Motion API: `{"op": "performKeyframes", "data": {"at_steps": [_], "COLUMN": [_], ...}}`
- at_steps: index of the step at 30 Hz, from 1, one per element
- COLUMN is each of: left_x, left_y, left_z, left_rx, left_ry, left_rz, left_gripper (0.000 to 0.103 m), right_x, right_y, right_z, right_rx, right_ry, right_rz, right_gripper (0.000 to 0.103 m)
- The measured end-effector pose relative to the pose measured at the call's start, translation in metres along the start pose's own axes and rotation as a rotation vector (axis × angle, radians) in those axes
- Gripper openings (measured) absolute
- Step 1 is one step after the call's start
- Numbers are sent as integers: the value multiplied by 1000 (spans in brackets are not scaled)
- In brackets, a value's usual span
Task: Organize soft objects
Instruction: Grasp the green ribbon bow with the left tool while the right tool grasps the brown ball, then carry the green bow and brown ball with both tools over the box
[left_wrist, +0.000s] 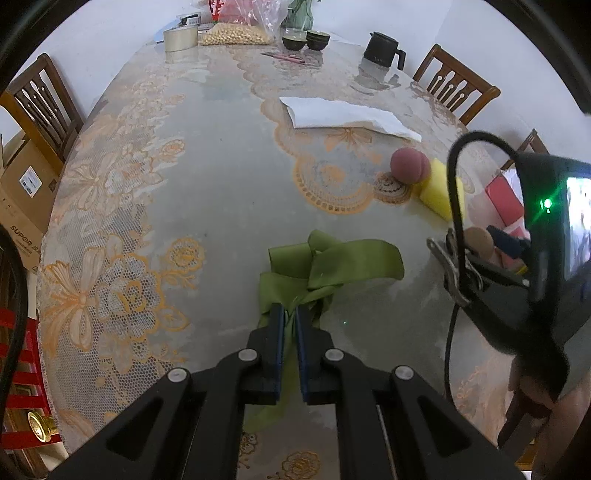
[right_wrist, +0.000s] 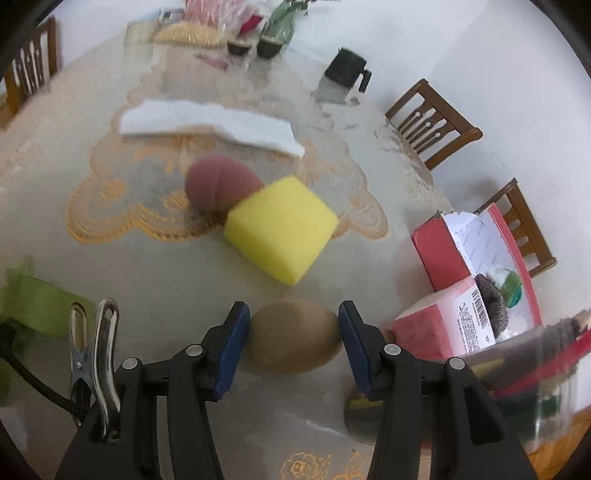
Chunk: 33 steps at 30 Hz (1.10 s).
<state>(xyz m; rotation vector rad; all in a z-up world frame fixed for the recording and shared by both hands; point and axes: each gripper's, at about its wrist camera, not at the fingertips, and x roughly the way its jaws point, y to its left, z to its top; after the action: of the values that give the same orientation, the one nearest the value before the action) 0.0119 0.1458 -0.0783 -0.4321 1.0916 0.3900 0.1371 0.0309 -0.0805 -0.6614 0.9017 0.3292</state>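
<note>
My left gripper (left_wrist: 290, 312) is shut on a crumpled green ribbon (left_wrist: 332, 258) that lies on the lace-covered table (left_wrist: 184, 184); the ribbon also shows at the left edge of the right wrist view (right_wrist: 44, 302). Both blue pads of my right gripper (right_wrist: 293, 308) press on a tan egg-shaped soft ball (right_wrist: 295, 336), held just above the table. The left wrist view shows that ball (left_wrist: 478, 240) at the right. Beyond it a yellow sponge block (right_wrist: 280, 229) leans against a pink peach-shaped ball (right_wrist: 221, 181).
A folded white cloth (right_wrist: 207, 125) lies behind the sponge. An open red box (right_wrist: 443, 251) with items inside stands at the right, and a jar of pencils (right_wrist: 535, 369) sits nearest. A black kettle (left_wrist: 382, 50), bowls (left_wrist: 295, 40) and a tape roll (left_wrist: 180, 38) are at the far end. Wooden chairs (right_wrist: 432, 122) ring the table.
</note>
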Motion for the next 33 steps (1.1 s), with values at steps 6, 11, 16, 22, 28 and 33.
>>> {"op": "performKeyframes", "data": {"at_steps": [6, 11, 16, 22, 28, 33], "left_x": [-3, -10, -19, -38, -60, -77], "left_y": [-2, -4, -10, -23, -41, -66], "left_z": [0, -2, -5, -10, -20, -29], "left_rx": [4, 7, 15, 44, 93, 162], "left_ry": [-7, -21, -31, -50, -56, -56], "left_rz": [-3, -7, -12, -35, -73, -109], "left_gripper": [7, 7, 7, 7, 7, 7], "right_x": [-2, -17, -42, -67, -81, -89], "right_y": [0, -4, -3, -25, -63, -94], "right_z": [0, -10, -32, -67, -99, -118], "right_rx": [-31, -32, -58, -40, 32, 132], "right_ry": [3, -3, -22, -22, -14, -13], "right_rz": [14, 108, 234, 398, 464, 482], "right_gripper": [37, 34, 33, 33, 34, 34]}}
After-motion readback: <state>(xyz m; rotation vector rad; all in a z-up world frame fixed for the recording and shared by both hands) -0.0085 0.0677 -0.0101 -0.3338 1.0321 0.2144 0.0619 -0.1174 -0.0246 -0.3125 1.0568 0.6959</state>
